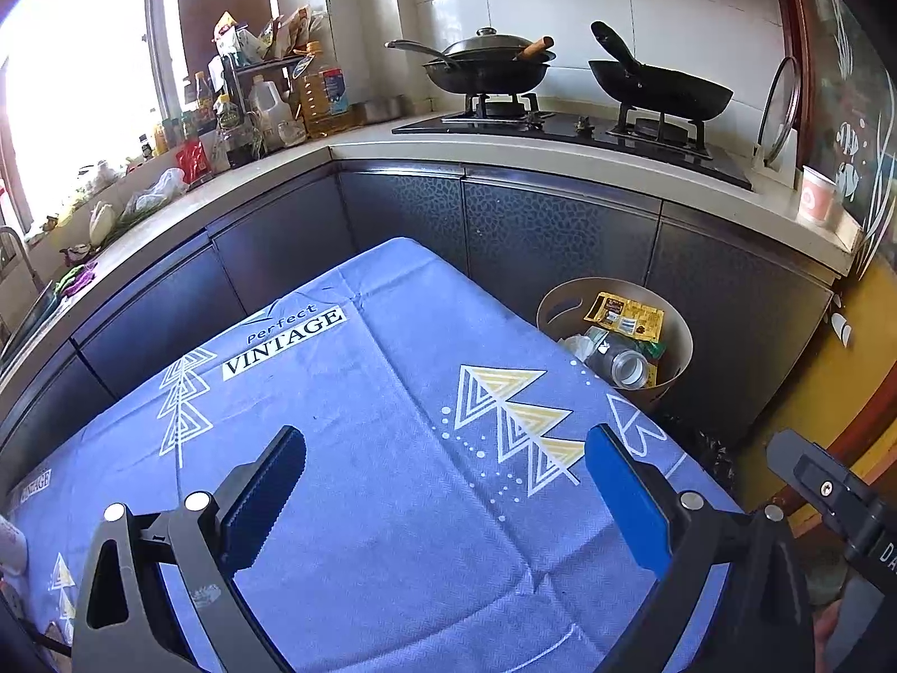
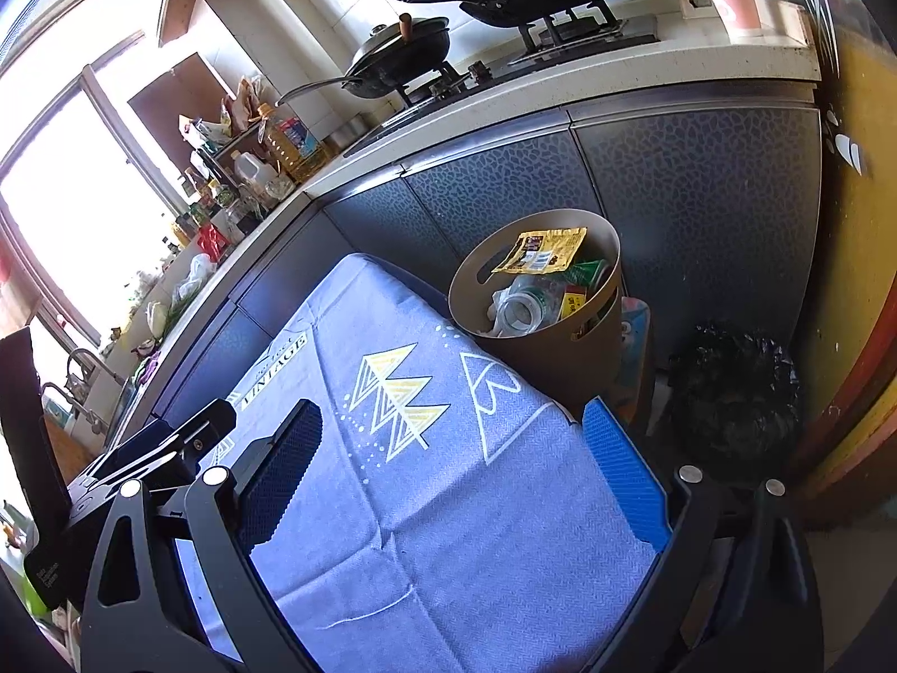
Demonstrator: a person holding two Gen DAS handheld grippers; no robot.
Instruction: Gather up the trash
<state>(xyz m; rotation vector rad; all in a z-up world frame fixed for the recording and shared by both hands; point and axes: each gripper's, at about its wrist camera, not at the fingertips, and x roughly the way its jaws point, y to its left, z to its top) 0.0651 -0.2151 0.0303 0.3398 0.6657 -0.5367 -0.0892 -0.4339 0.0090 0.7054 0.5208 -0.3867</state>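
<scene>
Nearest, the left hand-held gripper [image 1: 445,485] is held wide apart over the blue patterned cloth [image 1: 392,448] on the desk, with nothing between its fingers; the right hand-held gripper [image 2: 451,468] is likewise spread wide and empty at the right edge of the cloth. No loose trash is seen on the cloth, so an empty closing on the fabric could be made, and the cloth dragged off. Farther, just past the desk's far right corner, the tan bin [image 2: 602,331] is seen on the floor, holding the trash. The clear bottle [image 2: 521,311] is laid tilted, its open mouth pointed near and left, its long axis run toward the far right. A yellow wrapper [image 2: 541,249] is propped on the far rim and could slide out if the bin is knocked
</scene>
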